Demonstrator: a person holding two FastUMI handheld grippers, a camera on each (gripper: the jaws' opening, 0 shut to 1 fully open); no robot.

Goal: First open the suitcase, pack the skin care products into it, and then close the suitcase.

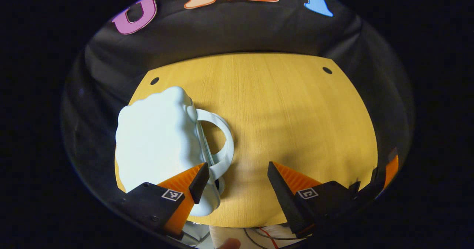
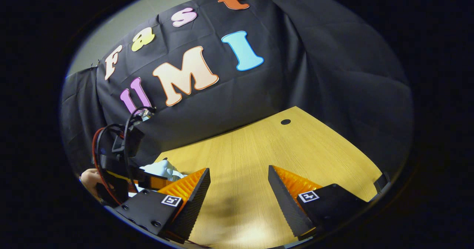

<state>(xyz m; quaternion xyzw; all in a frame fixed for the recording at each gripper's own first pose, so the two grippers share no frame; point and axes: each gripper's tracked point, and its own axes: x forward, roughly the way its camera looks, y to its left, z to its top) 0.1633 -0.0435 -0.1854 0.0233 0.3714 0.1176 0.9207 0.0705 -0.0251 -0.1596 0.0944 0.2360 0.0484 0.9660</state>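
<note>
A black cloth wall closes the booth behind a light wooden table (image 1: pixel 281 123), whose far edge runs straight beneath the cloth and carries a small dark cable hole near each far corner.

In the left gripper view, the pale blue suitcase (image 1: pixel 157 141) lies closed on the left part of the table, its bumpy, cloud-like shell reaching nearly to the table's left edge and close to the near one. Its looped handle (image 1: pixel 224 145) points right, toward the middle of the table. The left gripper (image 1: pixel 237 178) hangs low just to the right of the suitcase with its fingers spread wide and nothing between them; its left fingertip (image 1: pixel 200 182) overlaps the lower part of the handle in the picture, though contact cannot be told. From the handle rightward the wood is bare all the way to the right edge, where part of the other gripper shows at the near right corner.

In the right gripper view, the suitcase shows as a small pale shape (image 2: pixel 163 169) far to the left, partly behind the left gripper and its looped cables, with a hand (image 2: pixel 89 178) holding that tool. The right gripper (image 2: pixel 239 189) is well to the right of the suitcase, above open wood, fingers wide apart and gripping nothing. Bare table runs on past it to the right-hand edge and far corner.
</note>
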